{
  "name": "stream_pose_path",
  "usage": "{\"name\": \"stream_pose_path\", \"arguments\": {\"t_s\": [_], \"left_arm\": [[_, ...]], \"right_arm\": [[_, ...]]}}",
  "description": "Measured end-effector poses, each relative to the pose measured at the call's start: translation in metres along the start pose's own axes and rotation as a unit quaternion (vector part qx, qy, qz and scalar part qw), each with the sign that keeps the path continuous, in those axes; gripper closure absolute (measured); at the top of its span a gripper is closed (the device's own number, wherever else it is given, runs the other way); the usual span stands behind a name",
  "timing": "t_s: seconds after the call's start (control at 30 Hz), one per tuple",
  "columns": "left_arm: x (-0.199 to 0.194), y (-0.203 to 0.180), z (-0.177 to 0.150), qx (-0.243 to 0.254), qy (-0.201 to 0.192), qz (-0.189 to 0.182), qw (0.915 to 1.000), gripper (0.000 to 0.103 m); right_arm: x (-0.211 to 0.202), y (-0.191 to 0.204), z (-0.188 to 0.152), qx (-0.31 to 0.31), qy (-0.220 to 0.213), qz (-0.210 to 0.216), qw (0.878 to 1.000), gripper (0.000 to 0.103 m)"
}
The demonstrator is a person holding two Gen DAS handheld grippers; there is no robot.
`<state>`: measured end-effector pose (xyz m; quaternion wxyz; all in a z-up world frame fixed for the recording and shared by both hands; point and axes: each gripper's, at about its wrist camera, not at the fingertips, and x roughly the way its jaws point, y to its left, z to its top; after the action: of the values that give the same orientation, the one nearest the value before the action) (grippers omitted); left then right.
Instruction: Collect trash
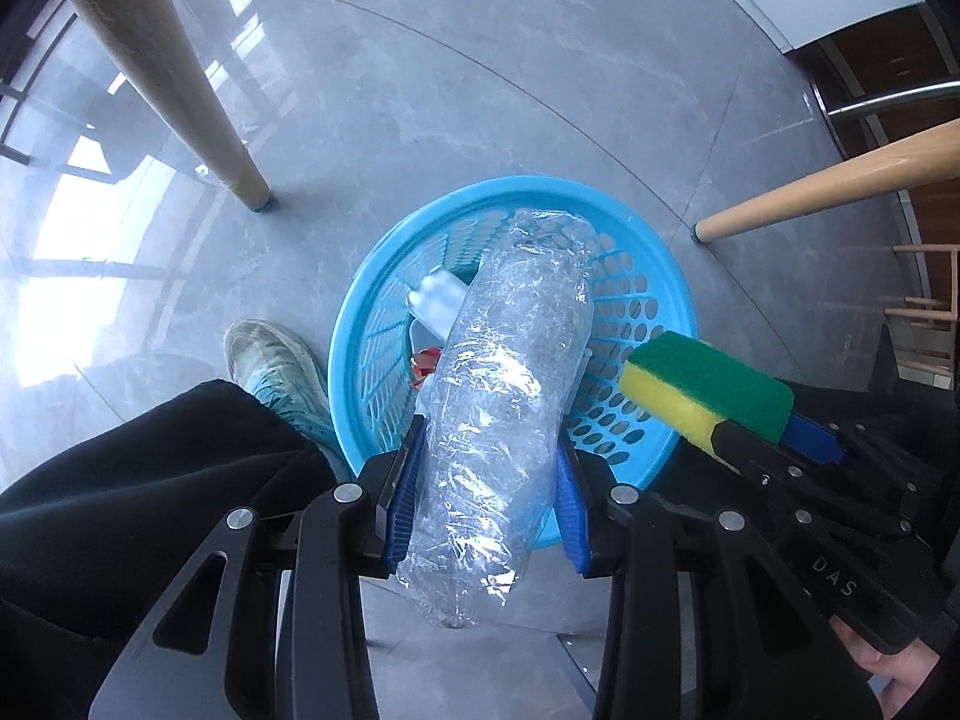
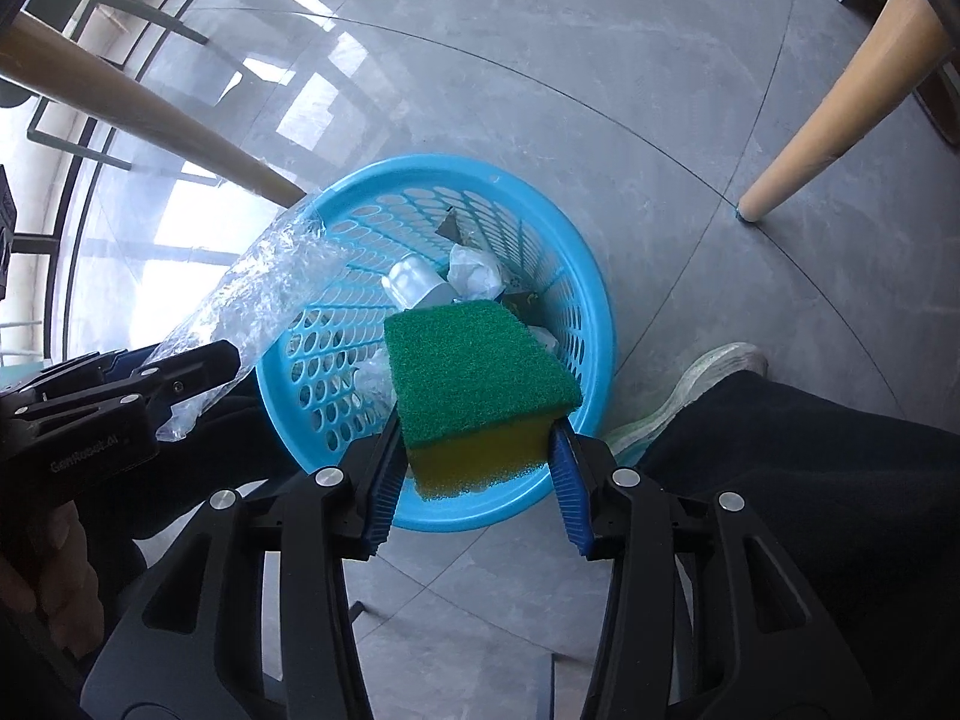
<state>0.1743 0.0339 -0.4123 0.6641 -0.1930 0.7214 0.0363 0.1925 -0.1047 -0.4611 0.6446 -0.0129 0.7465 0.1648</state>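
Observation:
A blue perforated basket [image 1: 648, 312] [image 2: 576, 300] stands on the grey floor and holds several pieces of trash, including a white cup [image 2: 417, 285] and crumpled paper [image 2: 477, 270]. My left gripper [image 1: 489, 492] is shut on a crushed clear plastic bottle [image 1: 510, 372], held above the basket's near rim; the bottle also shows in the right wrist view [image 2: 264, 294]. My right gripper [image 2: 474, 474] is shut on a green and yellow sponge [image 2: 474, 384], held above the basket's near edge; the sponge also shows in the left wrist view [image 1: 702, 390].
Wooden table legs stand on the floor left [image 1: 180, 96] and right [image 1: 828, 186] of the basket. The person's shoe [image 1: 276, 372] and dark trouser leg [image 1: 150, 480] are beside the basket. A chair [image 2: 120, 6] stands far left.

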Motion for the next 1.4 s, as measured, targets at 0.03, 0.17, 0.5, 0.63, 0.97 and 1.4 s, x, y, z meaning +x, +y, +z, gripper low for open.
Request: {"name": "stream_pose_path", "arguments": {"t_s": [0.03,0.17,0.5,0.63,0.97,1.4], "left_arm": [[0.001,0.0,0.002,-0.002,0.002,-0.012,0.9999,0.063],[-0.009,0.004,0.009,-0.02,-0.032,-0.041,0.9985,0.043],[-0.028,0.003,0.006,-0.017,-0.062,-0.016,0.9978,0.045],[-0.04,0.005,-0.001,-0.015,-0.072,-0.011,0.9973,0.044],[-0.079,-0.002,-0.028,0.007,-0.106,-0.01,0.9943,0.042],[-0.12,-0.019,-0.06,0.055,-0.152,-0.006,0.9869,0.029]], "right_arm": [[0.001,-0.001,0.001,0.003,0.0,0.003,1.0,0.057],[0.005,-0.005,0.004,0.008,0.007,0.009,1.0,0.053],[-0.012,-0.001,-0.004,-0.001,0.002,0.012,1.0,0.048],[-0.028,-0.002,-0.008,-0.001,-0.018,0.012,1.0,0.046],[-0.077,0.007,-0.025,-0.035,-0.069,0.015,0.997,0.044],[-0.132,0.014,-0.05,-0.07,-0.116,0.022,0.991,0.033]]}}
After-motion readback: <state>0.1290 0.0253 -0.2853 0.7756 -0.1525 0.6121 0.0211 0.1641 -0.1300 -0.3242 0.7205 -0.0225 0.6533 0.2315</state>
